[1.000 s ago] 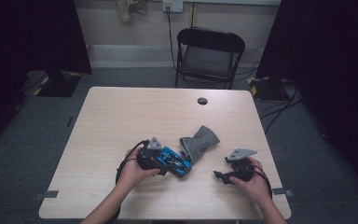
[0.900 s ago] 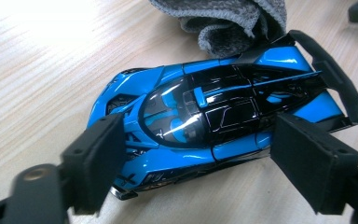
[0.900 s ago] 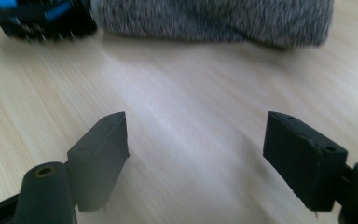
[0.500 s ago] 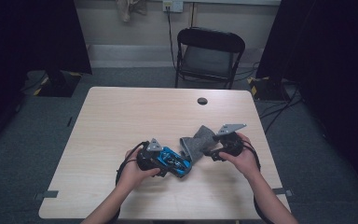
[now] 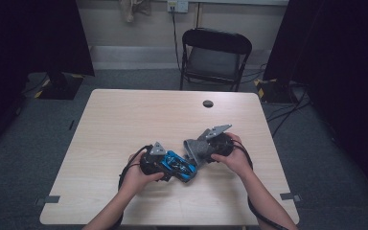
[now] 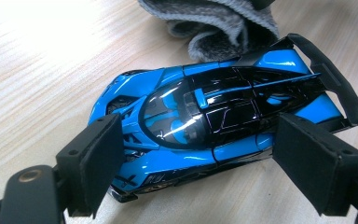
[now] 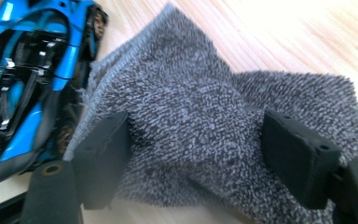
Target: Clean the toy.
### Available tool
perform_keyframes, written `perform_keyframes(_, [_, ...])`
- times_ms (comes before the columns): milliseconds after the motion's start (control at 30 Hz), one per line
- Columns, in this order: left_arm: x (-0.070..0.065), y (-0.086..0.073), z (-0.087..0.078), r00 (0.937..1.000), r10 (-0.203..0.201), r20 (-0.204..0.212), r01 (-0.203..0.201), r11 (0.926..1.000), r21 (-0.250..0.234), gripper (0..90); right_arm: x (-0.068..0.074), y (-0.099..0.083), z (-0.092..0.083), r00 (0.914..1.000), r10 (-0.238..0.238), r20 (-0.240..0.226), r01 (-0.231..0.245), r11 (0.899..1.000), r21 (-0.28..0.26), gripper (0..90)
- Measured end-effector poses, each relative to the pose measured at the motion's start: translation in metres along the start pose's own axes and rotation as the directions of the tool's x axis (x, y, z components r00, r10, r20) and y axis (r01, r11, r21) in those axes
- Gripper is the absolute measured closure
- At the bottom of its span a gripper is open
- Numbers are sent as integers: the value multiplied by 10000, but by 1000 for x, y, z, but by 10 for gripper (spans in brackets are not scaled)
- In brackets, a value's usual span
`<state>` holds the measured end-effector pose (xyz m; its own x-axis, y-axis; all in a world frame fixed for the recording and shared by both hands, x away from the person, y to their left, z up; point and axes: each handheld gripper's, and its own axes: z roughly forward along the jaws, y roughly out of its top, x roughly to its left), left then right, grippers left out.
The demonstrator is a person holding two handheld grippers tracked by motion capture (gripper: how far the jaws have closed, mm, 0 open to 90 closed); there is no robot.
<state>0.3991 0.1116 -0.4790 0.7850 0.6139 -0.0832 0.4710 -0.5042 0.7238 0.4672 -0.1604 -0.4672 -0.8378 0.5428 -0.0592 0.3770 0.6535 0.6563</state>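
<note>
A blue and black toy car point(image 6: 205, 112) lies on the wooden table point(image 5: 124, 124), and my left gripper point(image 6: 196, 154) is shut on its sides. In the high view the left gripper point(image 5: 171, 165) holds the car point(image 5: 181, 167) near the table's front middle. A grey terry cloth point(image 7: 191, 93) lies crumpled just right of the car point(image 7: 23, 70). My right gripper point(image 7: 196, 144) is over the cloth with a bunched fold between its jaws. Those jaws have just been closing but still stand wide. In the high view the right gripper point(image 5: 206, 147) meets the cloth point(image 5: 194, 146).
A small black round disc point(image 5: 208, 103) sits near the table's far edge. A black folding chair point(image 5: 215, 57) stands beyond the table. Dark curtains hang at both sides. Bare tabletop stretches to the left and the far side of the hands.
My right hand has moved left and away from the table's front right onto the cloth. The left hand and the car have stayed in place.
</note>
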Motion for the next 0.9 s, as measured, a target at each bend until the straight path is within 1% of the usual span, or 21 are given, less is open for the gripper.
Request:
perform_keyframes(67, [0,0,0,10000,0,0,0,10000,0,165,2,-1,3,9999,-2,134,1,10000,80,280])
perform_keyframes(100, [0,0,0,10000,-17,-24,17,10000,-15,167,2,-2,5,9995,74,292,-79,9998,165,298])
perform_keyframes(167, [1,0,0,10000,-7,-35,7,10000,-23,166,3,-4,7,9994,178,313,-183,9997,148,314])
perform_keyframes(267, [1,-1,0,10000,-61,-37,61,10000,-47,167,3,-8,8,9975,565,414,-566,9984,12,368])
perform_keyframes(400, [1,-1,0,10000,-64,-34,64,10000,-51,167,4,-10,5,9933,965,633,-970,9953,42,395])
perform_keyframes(500, [2,-1,0,10000,-46,-32,46,10000,-62,167,7,-14,2,9923,975,763,-980,9952,26,398])
perform_keyframes(600, [2,-2,0,10000,-32,-43,32,9999,-96,171,8,-20,-3,9920,1093,627,-1087,9940,-132,394])
perform_keyframes(700, [3,-2,0,10000,-42,-48,42,10000,-82,174,12,-26,-9,9932,1007,585,-1000,9949,-148,391])
perform_keyframes(767, [3,-1,0,10000,-50,-38,49,10000,-79,174,15,-28,-14,9925,1119,487,-1113,9937,-163,388])
perform_keyframes(833, [3,-1,0,10000,-68,-45,68,9999,-76,174,16,-31,-17,9928,1109,461,-1102,9938,-160,383])
perform_keyframes(900, [2,-1,0,10000,-75,-49,75,9999,-88,174,18,-33,-21,9917,1225,394,-1217,9923,-223,363])
